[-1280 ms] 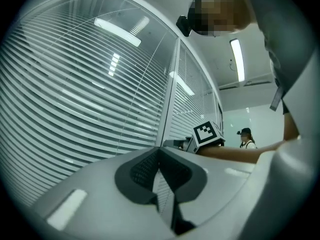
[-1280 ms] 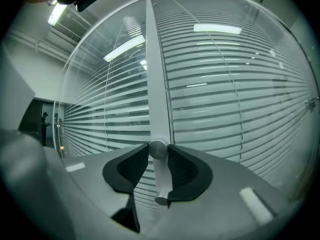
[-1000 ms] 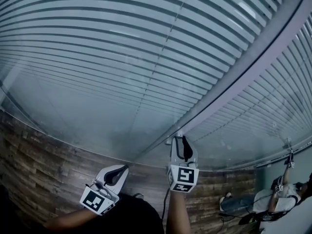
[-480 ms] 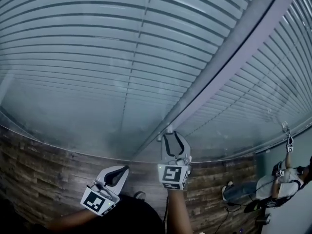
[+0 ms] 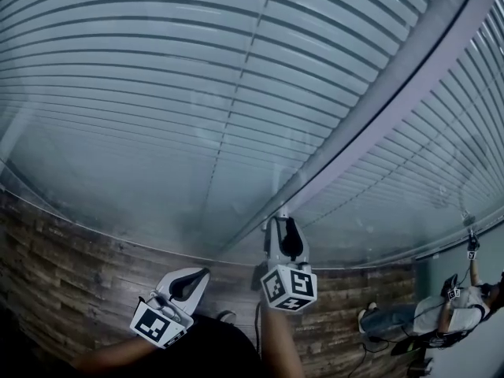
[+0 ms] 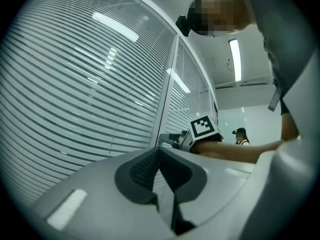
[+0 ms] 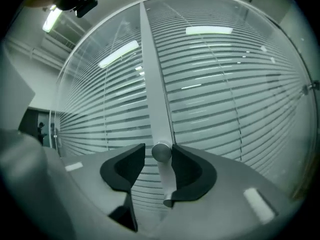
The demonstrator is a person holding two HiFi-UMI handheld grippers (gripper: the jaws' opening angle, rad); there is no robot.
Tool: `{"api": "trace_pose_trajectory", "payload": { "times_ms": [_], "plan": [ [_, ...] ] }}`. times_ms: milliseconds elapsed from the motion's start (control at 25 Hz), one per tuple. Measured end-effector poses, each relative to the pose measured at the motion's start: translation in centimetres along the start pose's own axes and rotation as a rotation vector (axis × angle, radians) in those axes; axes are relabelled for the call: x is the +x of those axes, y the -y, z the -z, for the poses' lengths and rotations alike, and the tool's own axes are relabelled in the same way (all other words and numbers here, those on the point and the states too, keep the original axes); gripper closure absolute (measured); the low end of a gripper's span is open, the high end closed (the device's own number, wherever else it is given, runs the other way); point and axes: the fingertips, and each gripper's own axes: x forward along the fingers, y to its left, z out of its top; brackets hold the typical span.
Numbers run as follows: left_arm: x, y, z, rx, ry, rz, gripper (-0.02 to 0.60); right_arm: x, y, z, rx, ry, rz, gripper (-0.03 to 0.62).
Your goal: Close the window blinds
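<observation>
— What's on the left?

— The left gripper point(image 5: 201, 272) hangs low and near, away from the window. Its jaws are pressed together with nothing between them.

— And the blinds point(image 5: 157, 93)?

— They fill the far side behind glass. The slats' long axis runs left to right, stacked one above another, with thin dark gaps between them.

— Where's the control?

— Right of centre, low on the pale mullion point(image 5: 370, 124) that divides the two panes. A small round metal knob point(image 7: 161, 152) sticks out of it, its flat end facing the near side.

— Does the right gripper point(image 5: 284, 222) have it?

— Its jaws point at the mullion and stand either side of the knob, and they are opening. The knob sits against one pad, with a clear gap to the other.

— Anything further right?

— Another person point(image 5: 457, 313) stands at the far right on the wood-plank floor point(image 5: 63, 274), arms raised toward the blinds there.
</observation>
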Motion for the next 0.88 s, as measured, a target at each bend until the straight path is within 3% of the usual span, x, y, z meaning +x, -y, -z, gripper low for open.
{"api": "trace_pose_trajectory", "payload": {
  "times_ms": [200,320,560,760,880],
  "plan": [
    [0.0,0.2,-0.4,-0.011,-0.005,-0.005,0.583,0.5,0.5,-0.2,0.068,-0.006,0.009,0.462],
    [-0.1,0.3,-0.2,-0.011,-0.012,-0.008,0.583,0.6,0.4,-0.2,0.006,-0.021,-0.005,0.464],
    [0.0,0.6,0.0,-0.012,-0.021,-0.005,0.583,0.8,0.0,-0.3,-0.269,-0.091,-0.078,0.461],
    [-0.2,0.7,0.0,-0.001,-0.027,-0.010,0.583,0.8,-0.8,0.0,-0.724,-0.136,-0.009,0.464],
    [-0.4,0.5,-0.1,0.011,-0.026,-0.024,0.583,0.9,-0.9,0.1,-0.917,-0.150,0.004,0.465]
  ]
}}
